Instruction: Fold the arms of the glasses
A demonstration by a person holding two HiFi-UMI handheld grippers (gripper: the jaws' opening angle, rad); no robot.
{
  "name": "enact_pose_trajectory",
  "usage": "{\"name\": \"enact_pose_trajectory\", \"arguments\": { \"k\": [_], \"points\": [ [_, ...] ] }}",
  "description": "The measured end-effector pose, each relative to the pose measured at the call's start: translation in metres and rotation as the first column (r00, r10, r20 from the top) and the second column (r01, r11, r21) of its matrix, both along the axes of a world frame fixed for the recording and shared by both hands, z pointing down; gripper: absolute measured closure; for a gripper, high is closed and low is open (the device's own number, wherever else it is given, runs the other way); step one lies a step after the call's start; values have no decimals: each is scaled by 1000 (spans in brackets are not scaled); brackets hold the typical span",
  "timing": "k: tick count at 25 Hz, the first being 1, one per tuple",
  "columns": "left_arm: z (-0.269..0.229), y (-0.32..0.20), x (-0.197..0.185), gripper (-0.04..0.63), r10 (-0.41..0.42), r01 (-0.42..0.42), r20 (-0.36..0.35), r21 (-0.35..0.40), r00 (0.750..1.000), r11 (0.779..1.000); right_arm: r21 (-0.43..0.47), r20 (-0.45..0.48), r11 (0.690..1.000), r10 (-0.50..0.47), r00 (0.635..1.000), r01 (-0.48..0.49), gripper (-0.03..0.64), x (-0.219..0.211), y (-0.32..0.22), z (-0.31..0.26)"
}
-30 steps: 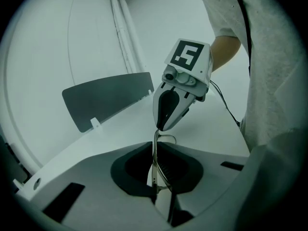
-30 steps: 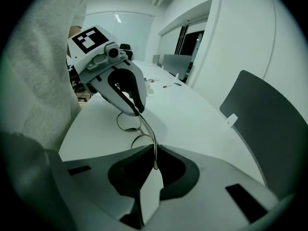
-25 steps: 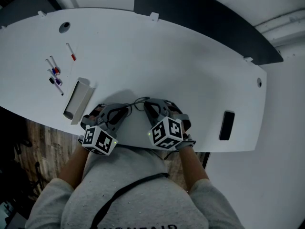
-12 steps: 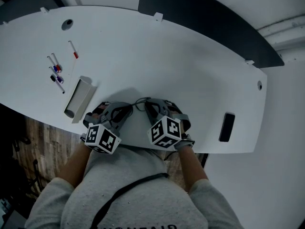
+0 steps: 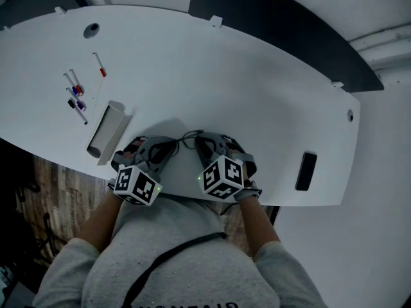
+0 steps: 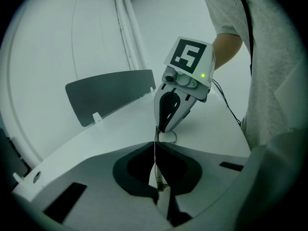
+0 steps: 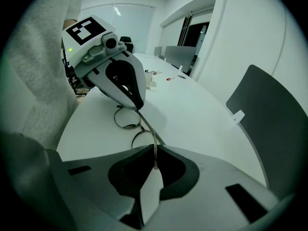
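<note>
Head view: the glasses [image 5: 187,137] are skinny dark wire ones, sitting between the two claws right at the near edge of the white tabletop [image 5: 244,88], roughly its 6 o'clock. The left claw [image 5: 174,145] and right claw [image 5: 200,142] point in at each other over them. At 10 o'clock from the claws there's a grey tray [image 5: 106,132] and a few markers [image 5: 75,96]. A black slab [image 5: 305,169] lies out at 3 o'clock. There's loads of bare tabletop toward 12, up to a dark panel [image 5: 276,24] behind the far edge. Wood floor [image 5: 58,185] shows past the near edge at 8 o'clock.

Left gripper view: the left claw [image 6: 155,153] is clamped on a thin arm of the glasses [image 6: 167,137]. That arm runs up toward 12 o'clock, where the right claw [image 6: 158,128] comes down. One round rim sits on the tabletop there.

Right gripper view: the right claw [image 7: 155,153] is pinched on a thin arm too. Both round rims of the glasses [image 7: 126,121] lie at 11 o'clock, just under the left claw [image 7: 138,106]. The tabletop runs off wide open toward 1 o'clock.
</note>
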State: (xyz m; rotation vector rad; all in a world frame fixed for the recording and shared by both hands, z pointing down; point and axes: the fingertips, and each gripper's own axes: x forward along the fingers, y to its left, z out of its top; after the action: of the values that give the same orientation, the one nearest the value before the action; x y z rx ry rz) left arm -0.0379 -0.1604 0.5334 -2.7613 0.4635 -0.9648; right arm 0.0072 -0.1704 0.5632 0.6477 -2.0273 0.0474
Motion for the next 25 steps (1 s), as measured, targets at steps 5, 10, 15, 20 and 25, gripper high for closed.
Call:
{"name": "enact_pose_trajectory", "arguments": {
  "k": [5,10,15,20,25],
  "points": [
    [2,0,-1,577,15,-15,2,25,1000,1000,-8,-2,1000,3,1000,-3,583,-1,0,2],
    [3,-1,-5,577,11,-12,4,26,1000,1000,-24,21,1000,8,1000,-7,583,-4,4,-2],
    [4,-4,-8,577,0,0,-6,21,1000,1000,-22,71,998,52,996,-51,583,-6,3,-9],
    [3,-4,-8,577,8,-8,0,28,1000,1000,-30,109,996,82,991,-80,581,-3,4,-11],
    [6,-2,-9,580,30,-32,25,62,999,998,-34,123,995,99,987,-95,581,-2,6,-12]
  ]
}}
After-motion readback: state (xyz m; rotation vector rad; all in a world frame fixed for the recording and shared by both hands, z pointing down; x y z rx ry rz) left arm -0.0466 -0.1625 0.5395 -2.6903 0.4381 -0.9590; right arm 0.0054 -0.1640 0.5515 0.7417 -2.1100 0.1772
